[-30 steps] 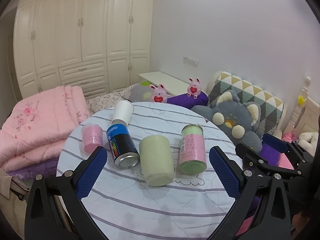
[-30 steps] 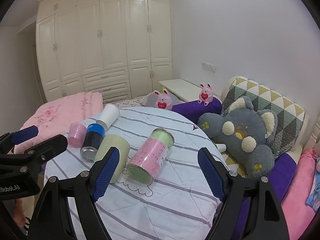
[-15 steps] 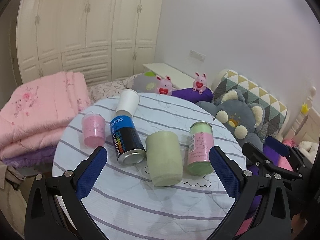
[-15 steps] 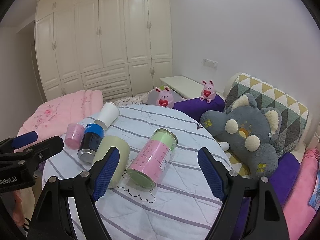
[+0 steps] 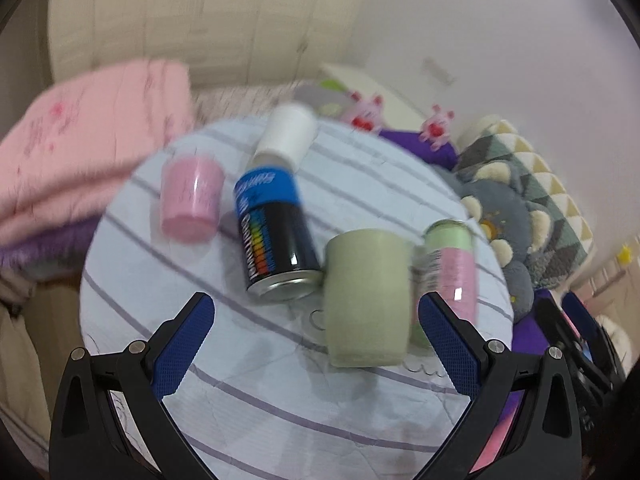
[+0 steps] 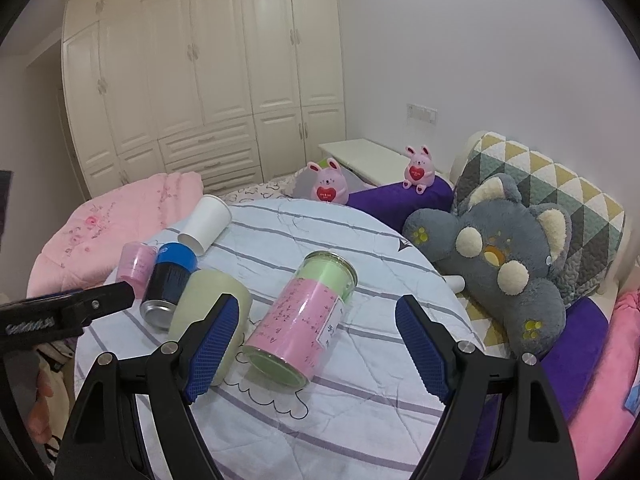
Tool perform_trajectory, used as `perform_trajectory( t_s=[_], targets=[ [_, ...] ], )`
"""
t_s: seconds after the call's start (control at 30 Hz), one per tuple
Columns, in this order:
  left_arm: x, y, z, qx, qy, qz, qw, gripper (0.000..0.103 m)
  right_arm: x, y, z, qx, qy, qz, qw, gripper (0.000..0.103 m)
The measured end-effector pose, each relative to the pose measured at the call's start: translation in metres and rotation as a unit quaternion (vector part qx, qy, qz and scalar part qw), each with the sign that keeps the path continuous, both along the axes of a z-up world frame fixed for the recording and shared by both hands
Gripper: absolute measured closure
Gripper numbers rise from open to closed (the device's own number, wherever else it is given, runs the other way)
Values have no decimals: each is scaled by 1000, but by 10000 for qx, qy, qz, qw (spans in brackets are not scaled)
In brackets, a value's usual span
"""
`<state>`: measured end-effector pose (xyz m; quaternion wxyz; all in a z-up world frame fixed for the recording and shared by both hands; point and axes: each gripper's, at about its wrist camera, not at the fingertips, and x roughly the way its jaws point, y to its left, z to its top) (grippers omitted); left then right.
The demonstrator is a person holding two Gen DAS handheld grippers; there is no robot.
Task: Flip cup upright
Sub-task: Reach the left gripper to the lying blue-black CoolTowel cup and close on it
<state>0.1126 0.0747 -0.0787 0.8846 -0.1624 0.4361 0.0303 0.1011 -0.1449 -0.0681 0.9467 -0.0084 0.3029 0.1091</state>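
Left wrist view, blurred: the left gripper (image 5: 316, 330) hangs over the round table covered in a white cloth with purple stripes (image 5: 256, 400), its blue-padded jaws spread wide and holding nothing. The pale green cup lying on its side (image 5: 366, 298) is just ahead, between the jaw tips and nearer the right one. Touching its left side is a black spray can with a blue band (image 5: 276, 236), also lying down. Just right of the cup lies a glass jar with a pink label and green contents (image 5: 452, 276). A small pink cup (image 5: 191, 199) stands mouth-down farther left, and a white paper cup (image 5: 289, 133) lies beyond the can. A folded pink quilt (image 5: 80, 148) sits off the table to the left.

Right wrist view, sharp: the right gripper (image 6: 314, 350) is likewise released, jaws wide apart. The jar (image 6: 302, 320) lies between them, tilted, untouched. The pale green cup (image 6: 208, 304) lies beside the jar, partly behind the left pad, its closed end toward the camera. The spray can (image 6: 167, 286), pink cup (image 6: 136, 266) and paper cup (image 6: 205, 222) lie beyond. A grey plush bear (image 6: 500, 256) leans against a triangle-patterned cushion (image 6: 560, 196) on the right, and two pink bunny toys (image 6: 327, 187) sit behind the table. A black finger of the left gripper (image 6: 64, 312) reaches in from the left edge.
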Motion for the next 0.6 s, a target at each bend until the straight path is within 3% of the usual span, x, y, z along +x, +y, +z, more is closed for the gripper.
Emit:
perform_trajectory(
  t_s=[0.4,0.6],
  targets=[
    [52,22,-47,-342,855,307,9953,0,31,4,-17,9,239,-24,9997,21],
    [63,27,-57,-326,1001,348,9938,1,41,9,-24,-39,320,5,9995,21]
  ],
)
